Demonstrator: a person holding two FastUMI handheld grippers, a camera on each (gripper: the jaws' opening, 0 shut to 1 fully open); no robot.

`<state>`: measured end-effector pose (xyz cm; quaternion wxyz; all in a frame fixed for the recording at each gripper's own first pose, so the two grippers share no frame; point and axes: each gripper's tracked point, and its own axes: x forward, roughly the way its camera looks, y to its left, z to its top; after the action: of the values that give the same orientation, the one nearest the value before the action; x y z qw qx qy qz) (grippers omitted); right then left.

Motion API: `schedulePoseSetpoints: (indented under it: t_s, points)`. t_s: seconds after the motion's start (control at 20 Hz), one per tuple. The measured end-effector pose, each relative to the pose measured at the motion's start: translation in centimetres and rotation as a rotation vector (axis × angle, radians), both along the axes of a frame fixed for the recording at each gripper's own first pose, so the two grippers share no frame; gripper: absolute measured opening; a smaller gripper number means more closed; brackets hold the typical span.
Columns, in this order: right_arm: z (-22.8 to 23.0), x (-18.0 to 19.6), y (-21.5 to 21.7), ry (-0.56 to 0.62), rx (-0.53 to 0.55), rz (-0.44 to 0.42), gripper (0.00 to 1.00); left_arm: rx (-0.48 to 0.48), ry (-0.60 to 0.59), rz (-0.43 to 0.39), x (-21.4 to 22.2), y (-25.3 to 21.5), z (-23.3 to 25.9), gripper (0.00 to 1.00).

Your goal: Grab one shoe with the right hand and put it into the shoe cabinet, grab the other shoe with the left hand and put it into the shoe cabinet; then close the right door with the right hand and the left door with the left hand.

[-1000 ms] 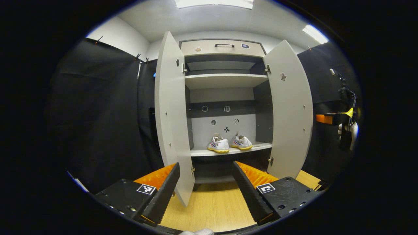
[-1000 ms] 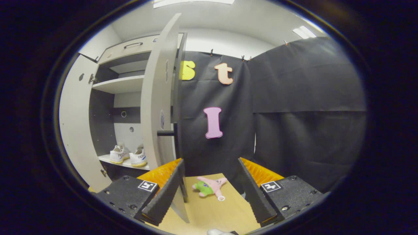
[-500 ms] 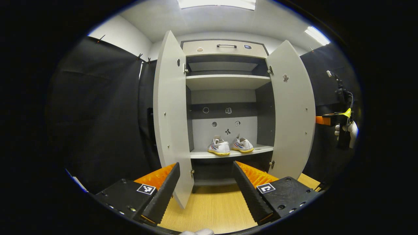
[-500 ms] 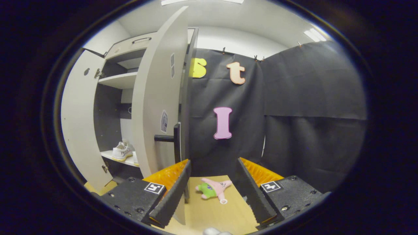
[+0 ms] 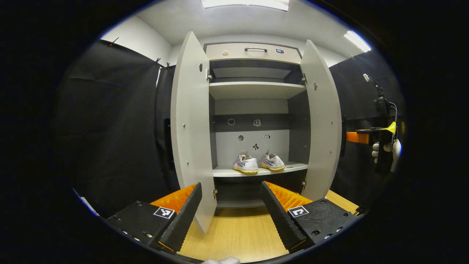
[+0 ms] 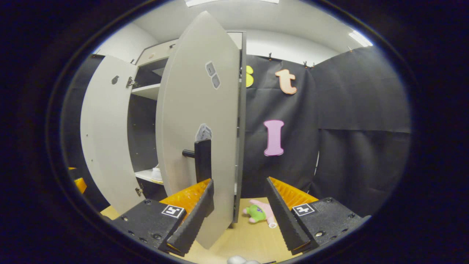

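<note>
Both shoes [image 5: 258,163] sit on the cabinet [image 5: 253,88] shelf; my right tongs [image 6: 238,209] – wide open, empty – are by the right door [image 6: 198,121], so I'd push near its handle [image 6: 202,159], w/ left tongs [image 5: 231,209] open too.

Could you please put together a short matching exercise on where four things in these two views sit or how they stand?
Things:
1. pair of shoes
2. plush toy
3. right door
4. left gripper

States:
A. lying on the wooden floor
B. open, holding nothing
C. on the cabinet's lower shelf
D. partly swung, its dark handle facing the right gripper

Pairs: 1-C, 2-A, 3-D, 4-B
</note>
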<state>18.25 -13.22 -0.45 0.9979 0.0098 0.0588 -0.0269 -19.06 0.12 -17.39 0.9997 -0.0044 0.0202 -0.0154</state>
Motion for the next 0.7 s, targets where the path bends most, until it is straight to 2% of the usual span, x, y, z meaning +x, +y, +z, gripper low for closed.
schedulePoseSetpoints:
  t_s: [0.05,0.1,0.15,0.2,0.25,0.3,0.4,0.45,0.7]
  points:
    - [0.0,0.6,1.3,-0.003,0.002,0.021,0.87,0.004,0.003,0.008,-0.1,0.3,-0.1,0.96]
    - [0.0,1.2,2.5,-0.008,0.003,0.038,0.93,0.006,0.001,0.019,-0.2,0.7,-0.1,0.96]
    - [0.0,1.7,3.5,-0.009,-0.002,0.054,0.87,0.006,0.001,0.026,-0.3,1.1,0.0,0.96]
    - [0.2,2.2,4.7,-0.017,-0.002,0.077,0.87,0.006,0.004,0.039,-0.4,1.5,0.0,0.96]
    - [0.2,2.5,5.9,-0.010,-0.002,0.101,0.95,0.005,0.011,0.053,-0.5,2.0,-0.2,0.96]
    - [0.3,2.5,6.7,-0.013,-0.002,0.117,0.98,0.003,0.017,0.066,-0.5,2.4,-0.3,0.96]
    - [0.8,1.9,7.6,-0.027,0.005,0.129,1.00,0.000,0.026,0.081,-0.6,3.3,-0.6,1.00]
    - [1.0,1.4,8.0,-0.032,0.012,0.134,1.00,-0.001,0.028,0.088,-0.5,3.6,-0.6,0.96]
    - [1.1,-0.7,9.9,-0.033,0.018,0.166,0.99,0.003,0.014,0.099,-0.3,5.0,-0.1,0.96]
